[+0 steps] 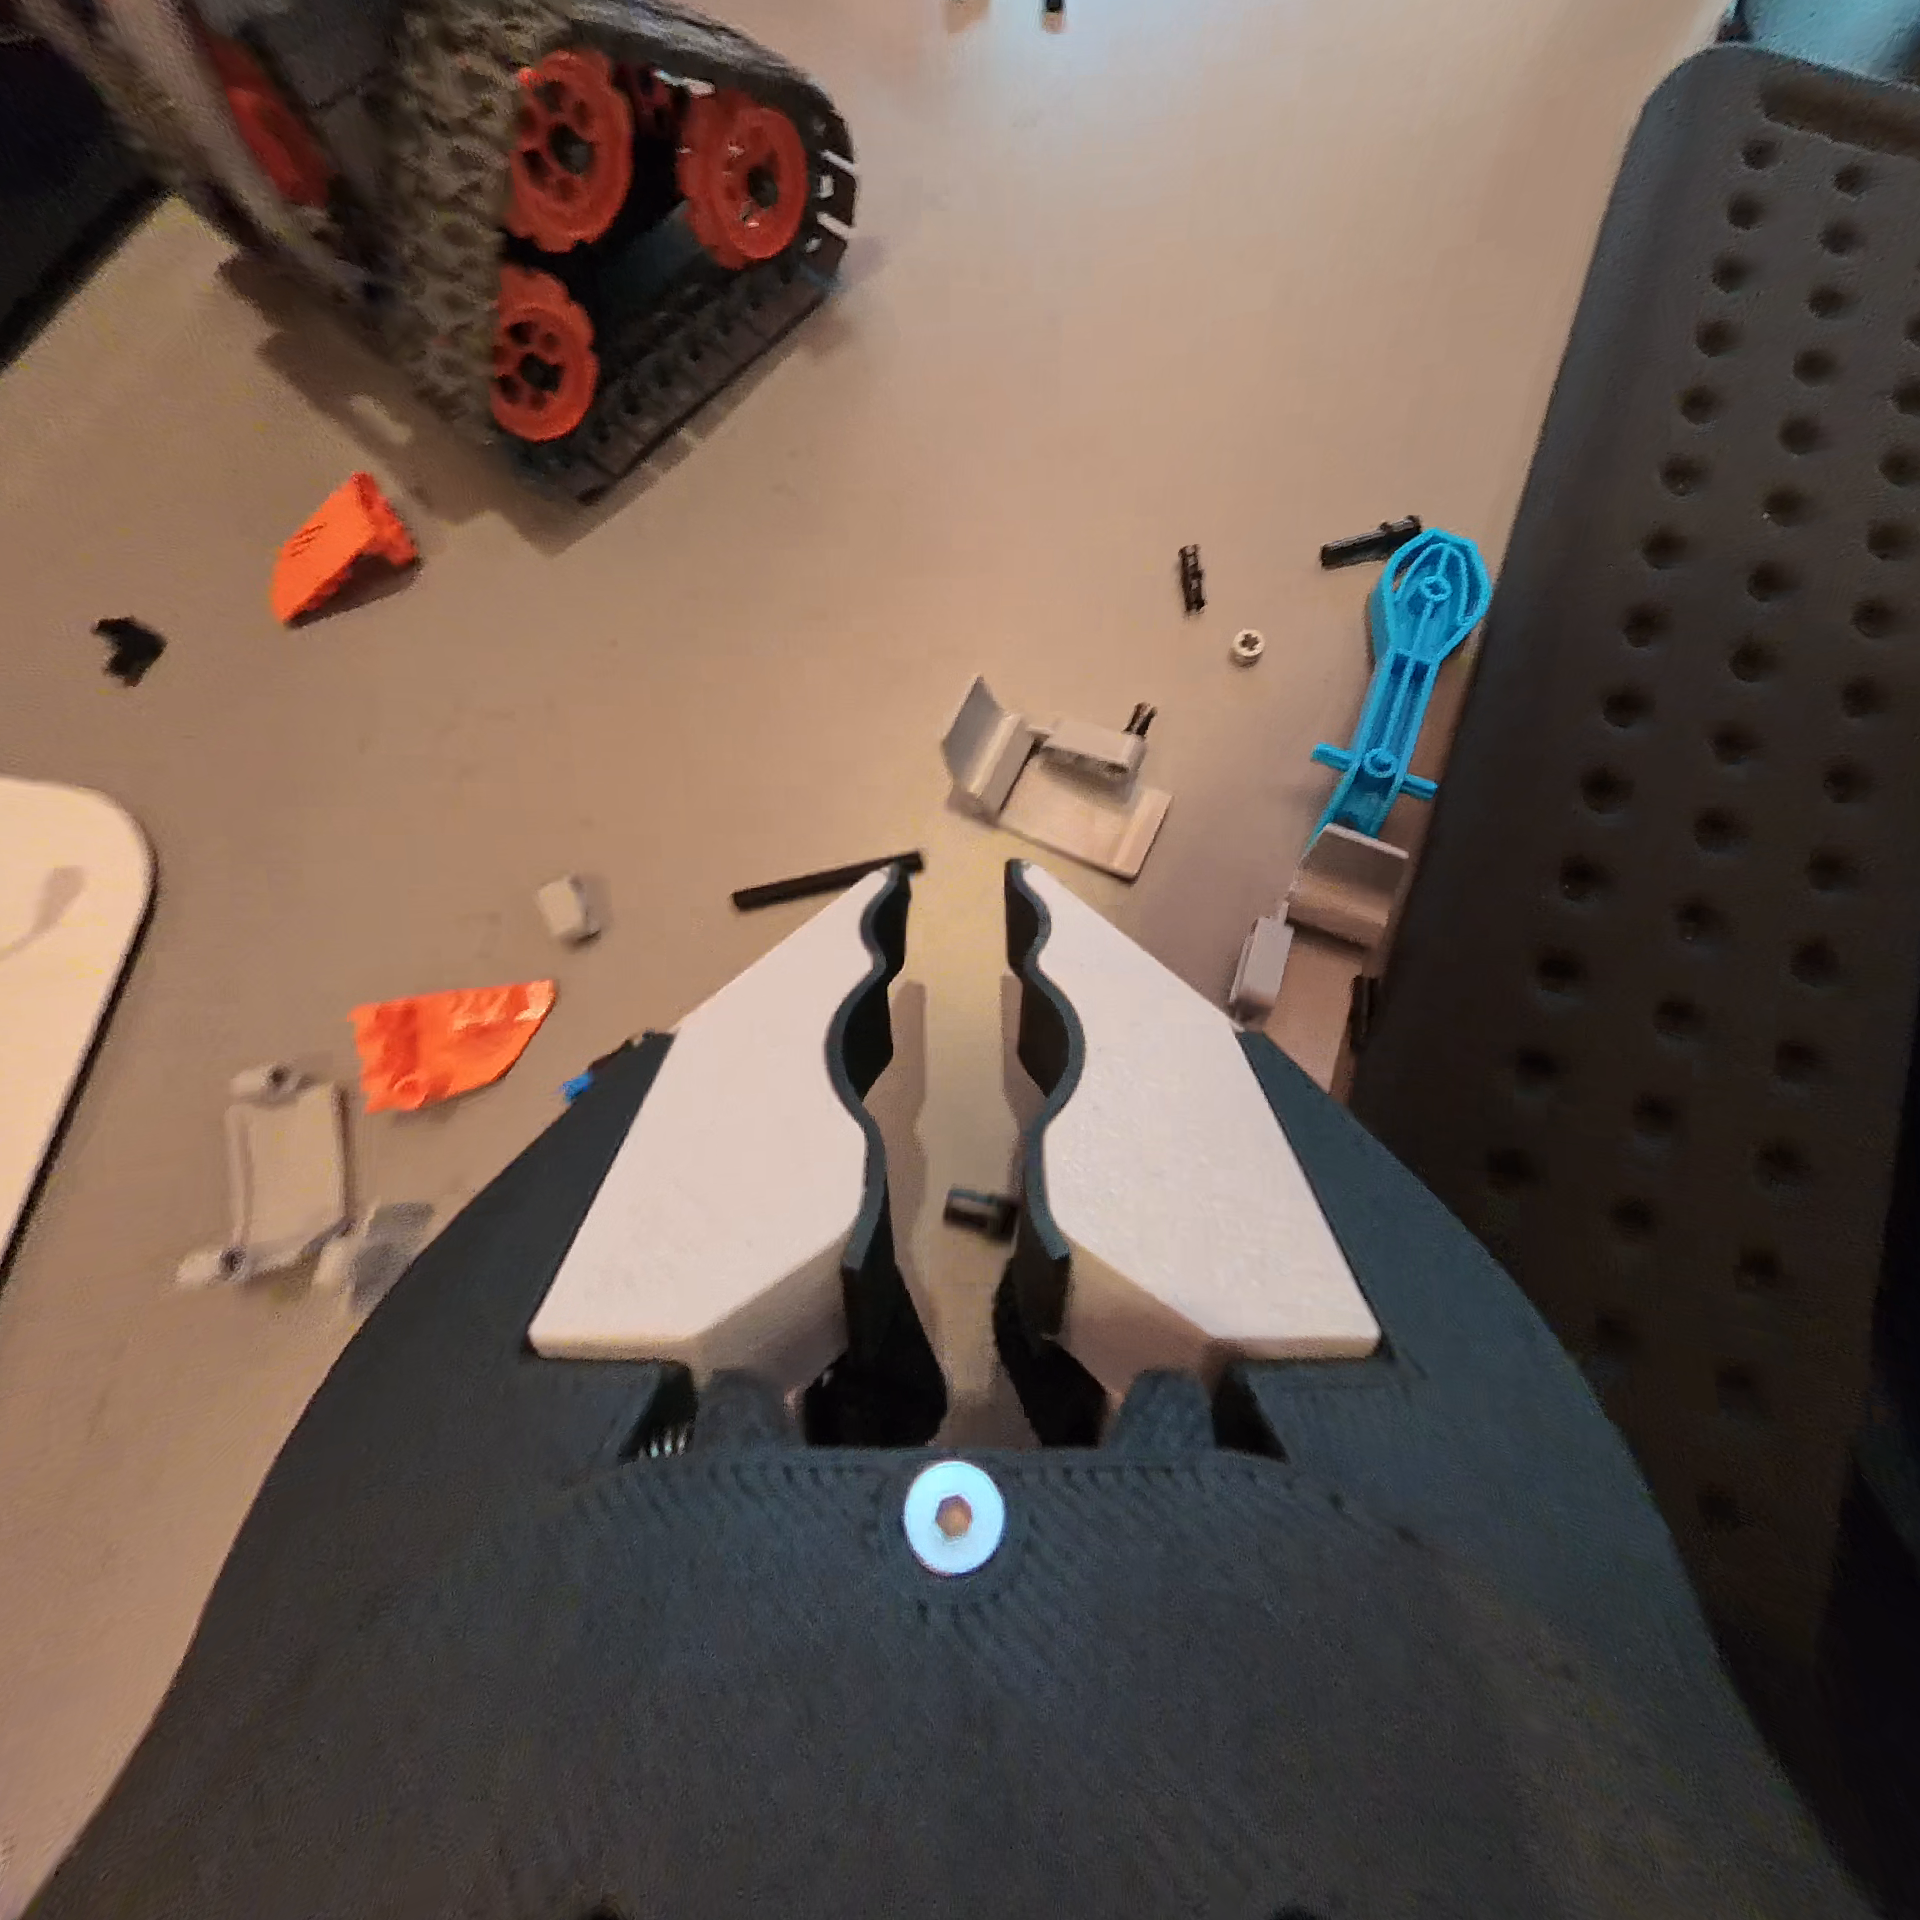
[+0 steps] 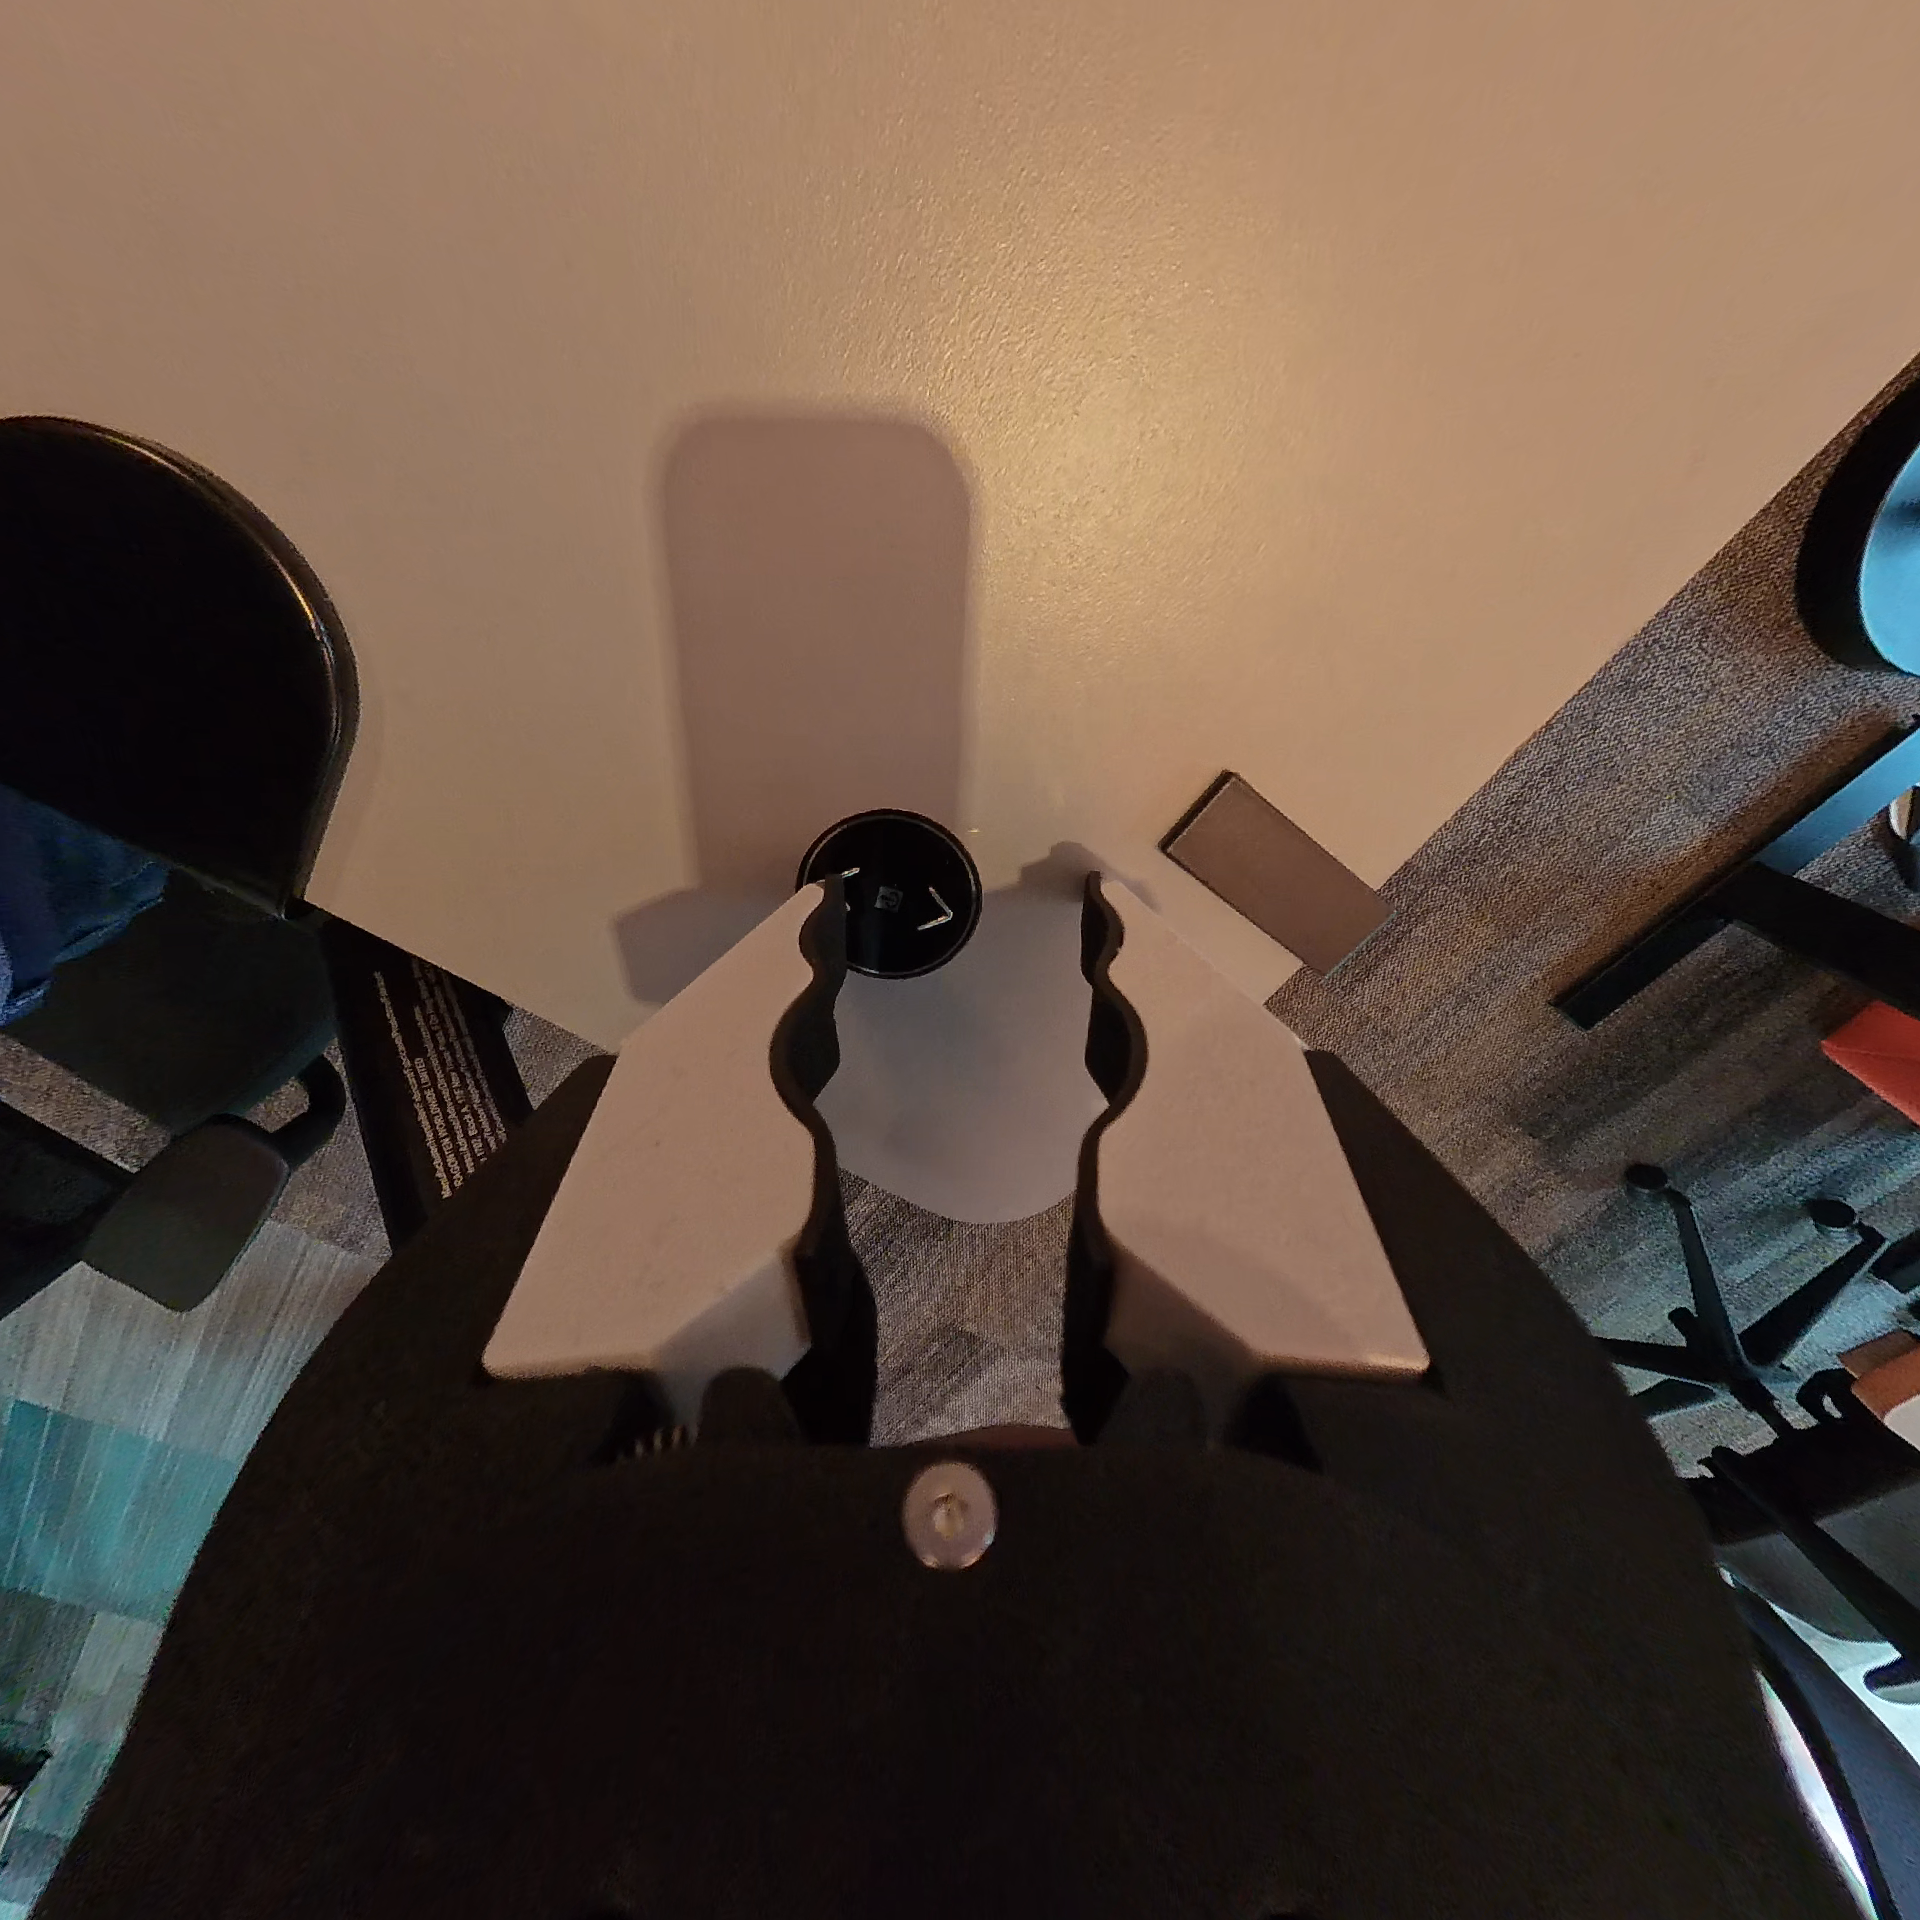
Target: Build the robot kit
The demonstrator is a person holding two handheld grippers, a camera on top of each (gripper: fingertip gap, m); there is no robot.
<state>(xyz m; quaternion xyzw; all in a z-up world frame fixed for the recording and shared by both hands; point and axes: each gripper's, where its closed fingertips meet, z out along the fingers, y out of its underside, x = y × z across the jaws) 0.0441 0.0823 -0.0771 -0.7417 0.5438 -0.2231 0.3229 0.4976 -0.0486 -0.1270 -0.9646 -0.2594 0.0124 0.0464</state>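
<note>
My left gripper is open and empty, hovering over a table strewn with toy building parts. A thin black axle lies at its left fingertip, a grey panel piece just beyond, and a small black pin on the table below the gap between the fingers. A tracked toy vehicle with orange wheels stands at the far left. My right gripper is open and empty, above a pale table corner, with a round black disc by its left fingertip.
Orange panels, grey pieces and a blue tool lie around. A dark perforated panel stands close on the right. A white sheet is at left. In the right wrist view, chairs and carpet surround the table.
</note>
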